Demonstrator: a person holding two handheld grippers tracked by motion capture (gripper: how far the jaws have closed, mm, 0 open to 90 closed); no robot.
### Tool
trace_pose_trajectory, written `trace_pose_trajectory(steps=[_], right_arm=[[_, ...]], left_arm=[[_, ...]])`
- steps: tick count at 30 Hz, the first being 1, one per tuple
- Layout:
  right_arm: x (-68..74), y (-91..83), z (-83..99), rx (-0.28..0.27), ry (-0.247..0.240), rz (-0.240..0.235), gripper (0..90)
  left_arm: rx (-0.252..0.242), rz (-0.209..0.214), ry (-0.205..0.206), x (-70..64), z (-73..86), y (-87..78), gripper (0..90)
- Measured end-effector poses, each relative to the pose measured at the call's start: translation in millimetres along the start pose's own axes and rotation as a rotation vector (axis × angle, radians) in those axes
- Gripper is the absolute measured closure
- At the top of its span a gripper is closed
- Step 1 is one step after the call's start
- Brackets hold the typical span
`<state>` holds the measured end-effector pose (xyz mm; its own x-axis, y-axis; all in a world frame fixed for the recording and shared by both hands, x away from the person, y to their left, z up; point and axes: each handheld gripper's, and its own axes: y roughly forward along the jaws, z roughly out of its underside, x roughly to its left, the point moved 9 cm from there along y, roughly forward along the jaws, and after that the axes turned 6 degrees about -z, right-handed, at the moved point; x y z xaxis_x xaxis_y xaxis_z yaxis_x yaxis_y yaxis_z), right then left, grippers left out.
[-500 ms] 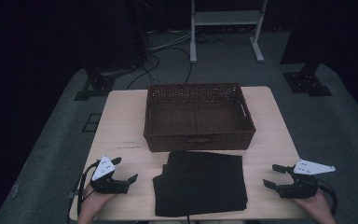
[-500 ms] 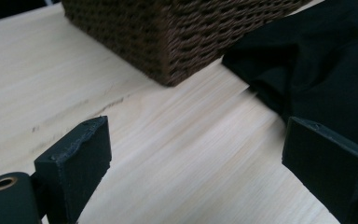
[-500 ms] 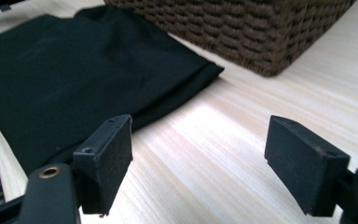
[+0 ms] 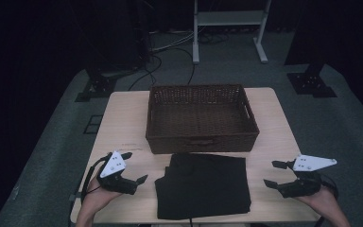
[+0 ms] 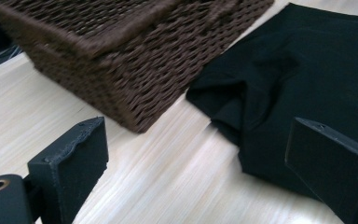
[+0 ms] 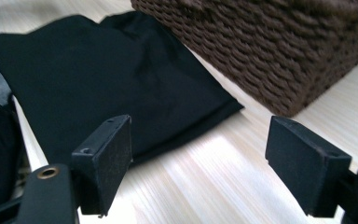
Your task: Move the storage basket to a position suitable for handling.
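Note:
A folded black garment [image 4: 203, 185] lies flat at the front middle of the wooden table [image 4: 123, 123], just before a brown wicker basket [image 4: 201, 118] with nothing in it. My left gripper [image 4: 134, 168] rests open on the table left of the garment, jaws pointing toward it. My right gripper [image 4: 273, 174] sits open to the garment's right, also aimed inward. In the left gripper view the garment [image 5: 298, 79] and a basket corner [image 5: 135, 79] lie ahead of the spread jaws. In the right gripper view the garment [image 6: 116, 79] and basket wall [image 6: 279, 51] lie ahead; nothing is between the jaws.
Grey carpet surrounds the table. A white metal stand [image 4: 229, 28], cables [image 4: 170, 52] and black stand bases [image 4: 312, 82] lie beyond the far edge. Bare wood [image 4: 276, 127] flanks the basket on both sides.

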<state>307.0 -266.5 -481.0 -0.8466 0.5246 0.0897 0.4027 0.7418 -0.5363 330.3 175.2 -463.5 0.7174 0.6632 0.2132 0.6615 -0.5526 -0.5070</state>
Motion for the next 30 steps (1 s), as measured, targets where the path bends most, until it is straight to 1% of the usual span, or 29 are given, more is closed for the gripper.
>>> trace_pose_trajectory(steps=[1,2,3,4,5,7,8,9,12,13,15,17,20,22,24,26,27,30], right_arm=[[1.6,0.8,-3.4,-0.002,0.0,-0.006,21.2],[3.7,1.8,-6.1,0.002,-0.003,-0.014,20.5],[6.1,3.6,-9.6,0.004,-0.014,-0.023,20.1],[7.5,4.7,-11.2,0.008,-0.017,-0.026,20.1],[8.9,6.2,-13.2,0.016,-0.025,-0.027,20.1],[12.6,9.3,-17.3,0.023,-0.036,-0.037,20.0],[14.4,11.3,-19.2,0.033,-0.046,-0.043,20.0],[16.0,12.8,-20.7,0.04,-0.05,-0.047,19.7],[19.8,17.3,-23.7,0.057,-0.063,-0.063,19.4],[21.1,19.0,-24.5,0.065,-0.065,-0.069,19.3],[23.4,22.6,-27.4,0.074,-0.076,-0.078,19.2],[25.6,25.2,-30.3,0.077,-0.083,-0.086,19.1],[27.7,30.4,-34.6,0.089,-0.093,-0.101,19.1],[29.0,33.9,-36.8,0.099,-0.097,-0.11,19.1],[30.3,37.4,-38.6,0.106,-0.107,-0.124,19.1],[30.6,40.6,-39.8,0.121,-0.114,-0.125,19.4],[31.0,42.4,-40.8,0.125,-0.114,-0.132,20.4],[32.2,46.4,-42.7,0.143,-0.119,-0.143,20.3]], left_arm=[[0.002,0.002,0.011,-1.6,-2.4,0.8,3.5],[0.002,0.002,0.011,-1.6,-2.4,0.8,3.4],[0.001,-0.007,0.025,-2.1,-7.1,2.4,3.4],[-0.007,-0.005,0.016,-2.1,-9.9,2.8,3.3],[-0.015,0.006,0.013,-3.2,-12.5,3.8,3.3],[-0.013,0.009,0.021,-4.4,-14.3,4.9,3.3],[-0.014,0.017,0.033,-7.2,-18.9,7.1,3.1],[-0.017,0.021,0.034,-8.6,-20.7,7.8,3.1],[-0.016,0.037,0.055,-13.7,-26.0,9.9,3.0],[-0.017,0.043,0.053,-14.9,-26.9,11.6,3.0],[-0.002,0.043,0.048,-14.5,-26.6,15.8,2.9],[0.004,0.058,0.054,-17.6,-27.2,19.0,2.6],[0.008,0.078,0.071,-23.7,-29.4,24.1,2.6],[0.021,0.087,0.082,-26.3,-29.9,27.7,2.5],[0.026,0.098,0.087,-29.5,-31.0,30.8,2.3],[0.031,0.103,0.092,-31.1,-31.5,32.1,2.4],[0.037,0.117,0.103,-35.4,-32.8,34.9,2.3],[0.051,0.134,0.115,-40.7,-34.9,39.2,2.3]])
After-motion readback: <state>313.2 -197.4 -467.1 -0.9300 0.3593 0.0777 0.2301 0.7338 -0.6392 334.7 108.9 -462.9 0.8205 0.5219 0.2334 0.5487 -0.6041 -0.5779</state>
